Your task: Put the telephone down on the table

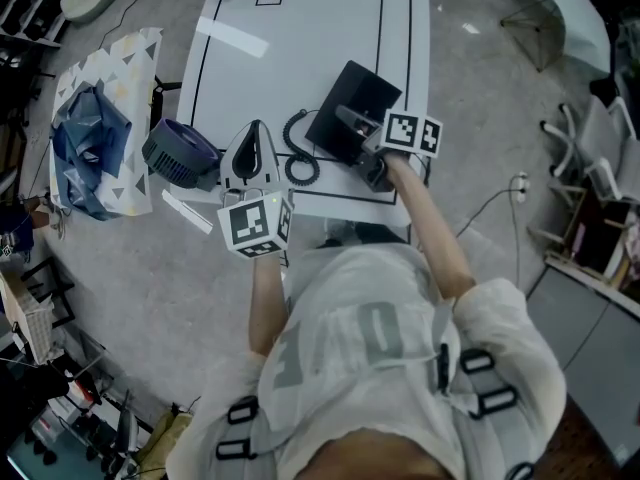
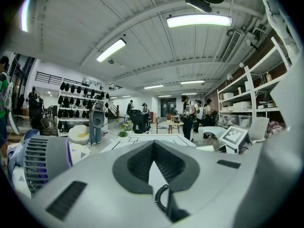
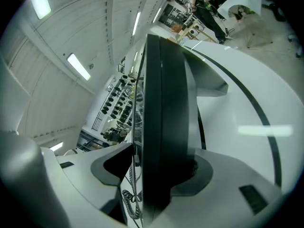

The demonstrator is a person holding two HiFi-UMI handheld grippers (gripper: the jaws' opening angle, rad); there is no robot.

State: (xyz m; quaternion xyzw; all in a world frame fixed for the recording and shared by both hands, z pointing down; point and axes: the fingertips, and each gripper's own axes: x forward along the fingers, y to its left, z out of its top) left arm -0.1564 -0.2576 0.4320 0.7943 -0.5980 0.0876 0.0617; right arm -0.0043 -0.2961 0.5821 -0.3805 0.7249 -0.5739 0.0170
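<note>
**Easing off the telephone**

My left gripper (image 1: 254, 126) hangs over the tabletop's (image 1: 300, 18) near edge, its fingers closed together on nothing. Right of it lies the coiled cord (image 1: 297, 158), then the telephone (image 1: 350, 108), seemingly resting on the tabletop. My right gripper's (image 1: 352, 123) fingers stand parted around its near end, with a gap showing on one side. I'd draw straight back, no twisting, and keep clear of the cord.
</note>
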